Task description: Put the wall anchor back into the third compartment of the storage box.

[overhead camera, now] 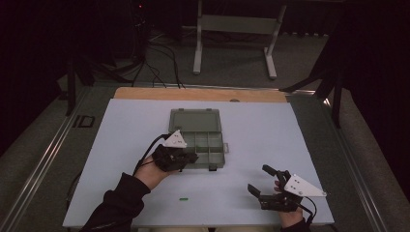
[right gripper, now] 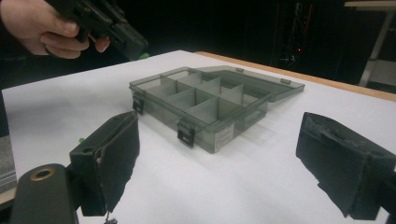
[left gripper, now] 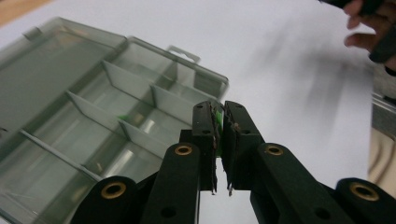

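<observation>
A smoky clear compartment box (overhead camera: 209, 145) lies open mid-table, its lid (overhead camera: 195, 120) folded flat behind it. My left gripper (overhead camera: 192, 157) hovers over the box's near left corner. Its jaws are shut on a small green piece (left gripper: 217, 115), which peeks out between the pads. From the right gripper view the same gripper (right gripper: 136, 45) hangs above the table left of the box (right gripper: 201, 102), green showing at its tip. My right gripper (overhead camera: 261, 181) rests near the front right of the table, open, with nothing between its pads (right gripper: 112, 158). Another green piece (overhead camera: 183, 198) lies on the table near the front edge.
The box's dividers (left gripper: 130, 88) split it into several compartments; a green speck (left gripper: 123, 116) shows in one. White sheet (overhead camera: 270, 130) covers the table, with a wooden strip (overhead camera: 193, 93) at the far edge. A desk frame (overhead camera: 232, 29) stands beyond.
</observation>
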`<state>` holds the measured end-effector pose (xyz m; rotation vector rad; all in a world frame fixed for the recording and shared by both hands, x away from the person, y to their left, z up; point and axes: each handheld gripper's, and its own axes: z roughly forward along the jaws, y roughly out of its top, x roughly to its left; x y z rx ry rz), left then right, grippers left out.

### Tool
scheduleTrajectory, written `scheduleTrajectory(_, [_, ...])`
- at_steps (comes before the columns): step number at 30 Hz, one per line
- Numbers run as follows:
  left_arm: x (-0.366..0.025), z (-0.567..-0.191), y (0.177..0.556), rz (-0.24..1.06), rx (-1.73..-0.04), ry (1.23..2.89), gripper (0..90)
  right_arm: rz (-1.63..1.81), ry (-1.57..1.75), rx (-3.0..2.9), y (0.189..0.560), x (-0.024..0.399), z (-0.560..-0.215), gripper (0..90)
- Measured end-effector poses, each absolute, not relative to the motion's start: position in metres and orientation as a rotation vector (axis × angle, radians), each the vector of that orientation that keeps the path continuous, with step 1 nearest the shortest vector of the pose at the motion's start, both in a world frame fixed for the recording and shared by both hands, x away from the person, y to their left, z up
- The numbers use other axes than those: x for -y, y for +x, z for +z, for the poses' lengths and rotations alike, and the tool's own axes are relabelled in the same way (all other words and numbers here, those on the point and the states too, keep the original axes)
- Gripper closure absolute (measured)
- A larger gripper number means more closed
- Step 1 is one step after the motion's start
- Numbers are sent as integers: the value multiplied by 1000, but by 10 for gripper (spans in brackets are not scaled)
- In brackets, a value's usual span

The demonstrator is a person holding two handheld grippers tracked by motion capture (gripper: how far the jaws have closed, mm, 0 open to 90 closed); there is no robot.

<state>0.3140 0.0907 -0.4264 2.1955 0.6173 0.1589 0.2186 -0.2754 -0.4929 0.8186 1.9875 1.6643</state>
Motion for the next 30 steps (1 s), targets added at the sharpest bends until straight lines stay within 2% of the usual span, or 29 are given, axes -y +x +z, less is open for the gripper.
scheduleTrajectory(14, [-79, -416, 338, 247, -749, 2118, 833, 1664, 817, -1992, 218, 275, -493, 135])
scheduleTrajectory(30, [-62, -422, 361, 317, -889, 2023, 832, 1666, 815, -1991, 218, 275, -493, 135])
